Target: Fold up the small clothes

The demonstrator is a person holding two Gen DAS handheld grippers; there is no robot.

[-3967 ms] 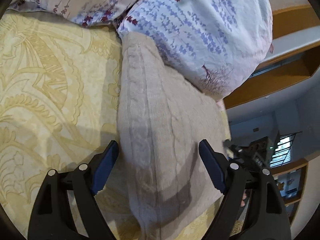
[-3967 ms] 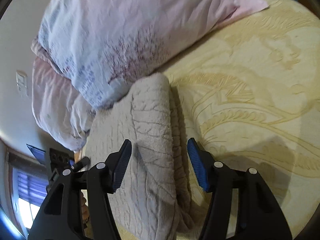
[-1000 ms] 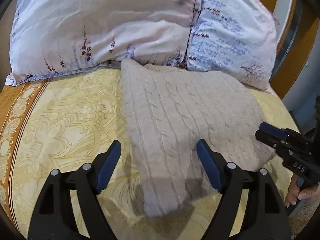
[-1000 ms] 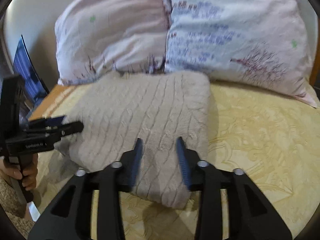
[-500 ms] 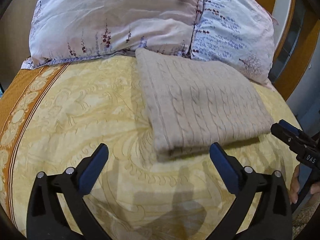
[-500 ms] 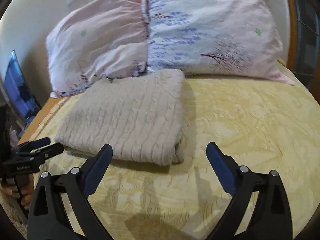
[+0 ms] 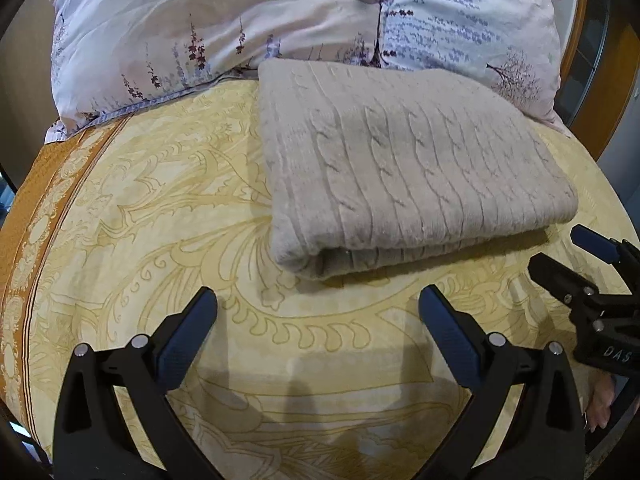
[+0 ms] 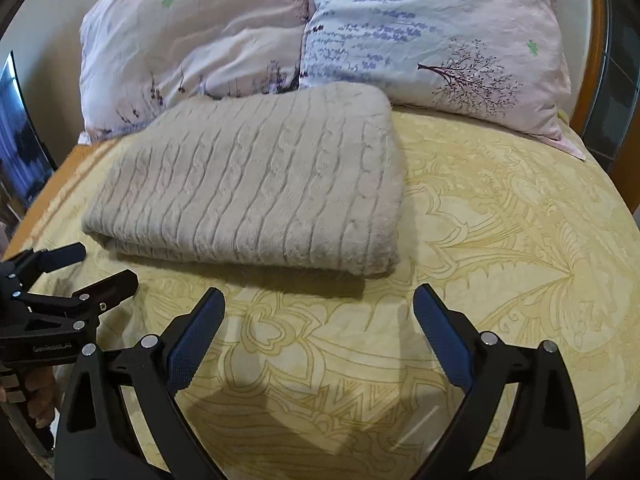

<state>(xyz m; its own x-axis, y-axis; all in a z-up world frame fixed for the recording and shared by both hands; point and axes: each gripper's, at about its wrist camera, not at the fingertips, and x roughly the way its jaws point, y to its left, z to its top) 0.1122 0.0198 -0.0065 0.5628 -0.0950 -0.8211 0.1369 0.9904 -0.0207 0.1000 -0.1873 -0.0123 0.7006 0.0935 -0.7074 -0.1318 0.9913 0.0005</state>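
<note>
Left wrist view: my left hand-held gripper (image 7: 318, 320) gapes empty before the folded sweater (image 7: 404, 160); soft, floppy, best pinched at its near fold.

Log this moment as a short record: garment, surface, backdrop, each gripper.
garment: beige cable-knit sweater, folded into a flat rectangle, open edges toward the cameras
surface: yellow patterned bedspread, sweater lying on it
backdrop: two pale floral pillows side by side, sweater's far edge against them
left gripper: open, empty, short of the sweater
right gripper: open, empty, short of the sweater
</note>
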